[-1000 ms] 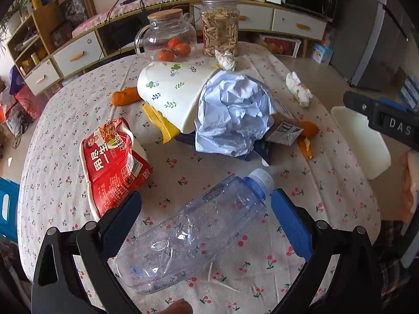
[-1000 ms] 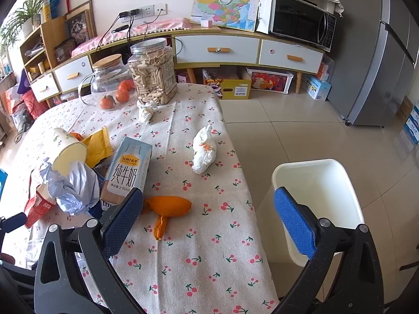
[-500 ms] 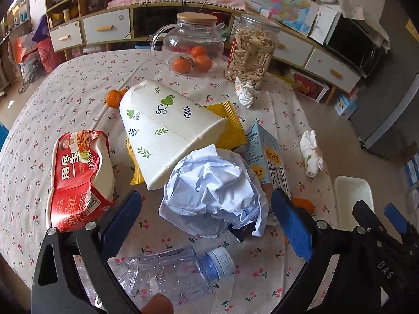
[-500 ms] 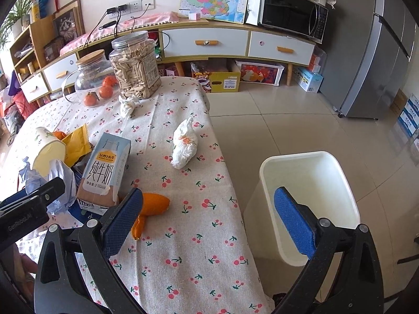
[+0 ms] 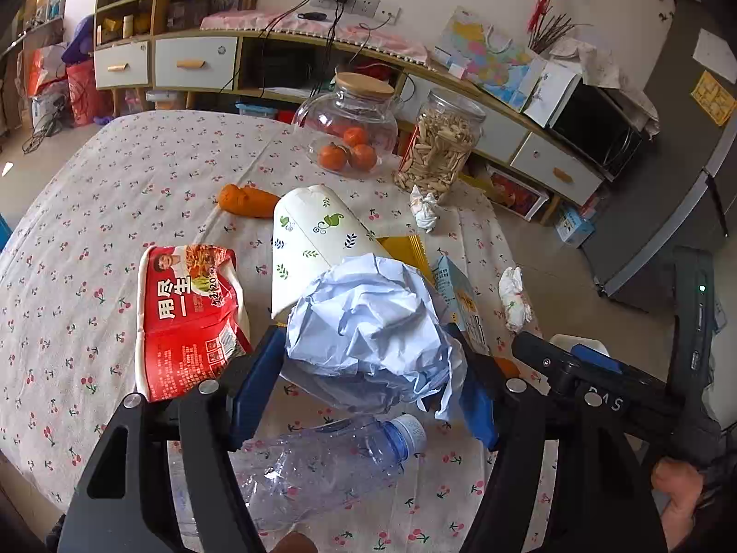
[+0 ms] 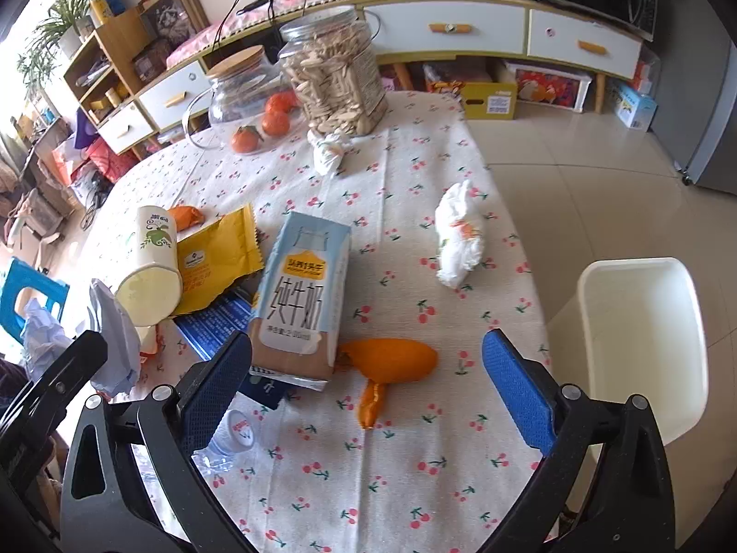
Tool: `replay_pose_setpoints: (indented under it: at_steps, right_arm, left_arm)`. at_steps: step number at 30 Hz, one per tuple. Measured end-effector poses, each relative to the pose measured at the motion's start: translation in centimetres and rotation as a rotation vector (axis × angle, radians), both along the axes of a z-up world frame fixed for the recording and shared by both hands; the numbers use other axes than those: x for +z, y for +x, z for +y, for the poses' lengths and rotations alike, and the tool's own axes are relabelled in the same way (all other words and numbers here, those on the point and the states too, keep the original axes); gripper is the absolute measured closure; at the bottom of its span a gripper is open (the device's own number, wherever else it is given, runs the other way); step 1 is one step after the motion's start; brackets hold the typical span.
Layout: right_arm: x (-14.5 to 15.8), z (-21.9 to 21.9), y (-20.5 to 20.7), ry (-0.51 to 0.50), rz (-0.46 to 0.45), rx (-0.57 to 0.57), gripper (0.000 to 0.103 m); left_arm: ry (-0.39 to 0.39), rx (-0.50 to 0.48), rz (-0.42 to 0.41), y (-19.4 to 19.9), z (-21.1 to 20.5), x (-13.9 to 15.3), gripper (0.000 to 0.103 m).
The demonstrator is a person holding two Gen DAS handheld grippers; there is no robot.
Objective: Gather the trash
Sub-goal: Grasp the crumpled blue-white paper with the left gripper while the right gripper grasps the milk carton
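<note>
My left gripper (image 5: 364, 382) has closed its blue pads on the crumpled pale-blue paper ball (image 5: 373, 318), which fills the gap between them. Below it lies a clear plastic bottle (image 5: 322, 465) with a blue cap. A red noodle packet (image 5: 189, 313), a patterned paper cup (image 5: 313, 239) and an orange peel (image 5: 248, 200) lie beyond. My right gripper (image 6: 368, 391) is open and empty above an orange peel (image 6: 391, 364), next to a milk carton (image 6: 304, 295). A white bin (image 6: 645, 341) stands on the floor at the right.
A glass jar of tangerines (image 5: 350, 124) and a jar of seeds (image 5: 437, 147) stand at the table's far side. Crumpled white tissues (image 6: 460, 235) (image 6: 329, 150) and a yellow wrapper (image 6: 216, 258) lie on the cloth. My right gripper shows at the left view's right edge (image 5: 599, 378).
My left gripper has moved forward over the bottle and closed around the blue paper ball. My right gripper has swung left and lower over the table, toward the orange peel.
</note>
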State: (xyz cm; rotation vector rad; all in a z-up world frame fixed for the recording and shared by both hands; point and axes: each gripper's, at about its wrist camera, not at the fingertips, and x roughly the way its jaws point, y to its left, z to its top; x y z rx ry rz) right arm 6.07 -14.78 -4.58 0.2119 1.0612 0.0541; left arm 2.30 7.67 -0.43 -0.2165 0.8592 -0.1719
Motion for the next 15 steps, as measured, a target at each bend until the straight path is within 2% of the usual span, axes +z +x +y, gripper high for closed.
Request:
replay_pose_setpoints:
  at_steps: [4, 7, 13, 14, 15]
  right_arm:
    - [-1.7, 1.9, 2.8, 0.057, 0.095, 0.065, 0.007]
    - [-3.0, 2.8, 4.4, 0.089, 0.151, 0.091, 0.007]
    - [-4.7, 3.3, 6.3, 0.138, 0.198, 0.106, 0.008]
    - [-4.9, 3.3, 6.5, 0.148, 0.200, 0.103, 0.012]
    - [-5.1, 3.2, 6.7, 0.160, 0.205, 0.103, 0.019]
  left_arm:
    - [0.054, 0.020, -0.051, -0.6, 1.4, 0.9, 0.035]
    - [0.043, 0.026, -0.034, -0.4, 2.4, 0.8, 0.035]
    - [0.059, 0.021, -0.027, -0.1, 2.7, 0.4, 0.035]
    - [0.062, 0.022, -0.025, -0.1, 2.8, 0.3, 0.035]
    - [0.065, 0.023, -0.023, 0.0, 2.8, 0.2, 0.035]
